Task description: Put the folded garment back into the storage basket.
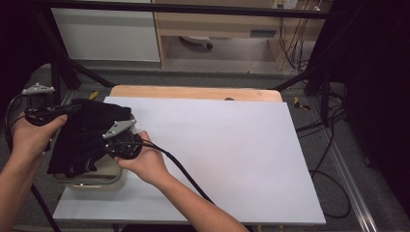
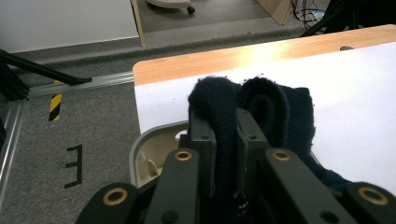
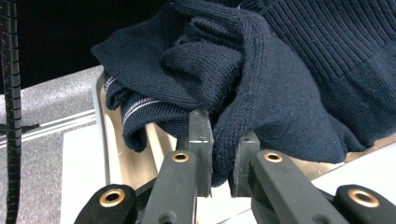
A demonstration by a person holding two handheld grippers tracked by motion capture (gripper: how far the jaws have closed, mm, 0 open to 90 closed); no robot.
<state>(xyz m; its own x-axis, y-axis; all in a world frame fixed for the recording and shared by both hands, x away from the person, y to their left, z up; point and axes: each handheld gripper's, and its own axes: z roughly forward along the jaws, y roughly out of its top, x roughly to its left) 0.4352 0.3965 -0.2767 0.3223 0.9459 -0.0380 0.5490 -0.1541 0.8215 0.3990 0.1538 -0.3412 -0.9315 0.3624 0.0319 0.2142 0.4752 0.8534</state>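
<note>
Even overhead light, dark edges, slightly soft.

The dark knit garment [image 1: 87, 135] hides most of the beige bin [image 1: 96, 186] beneath it, and it apparently covers the left gripper [image 1: 72, 110] fingers in the high view.

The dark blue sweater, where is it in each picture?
High view: the dark blue sweater is at the left, over the beige bin.
Left gripper view: middle, a fold pinched in the left gripper.
Right gripper view: across the top and right, a fold pinched in the right gripper.
Shared landmark: the beige bin under it.
</note>
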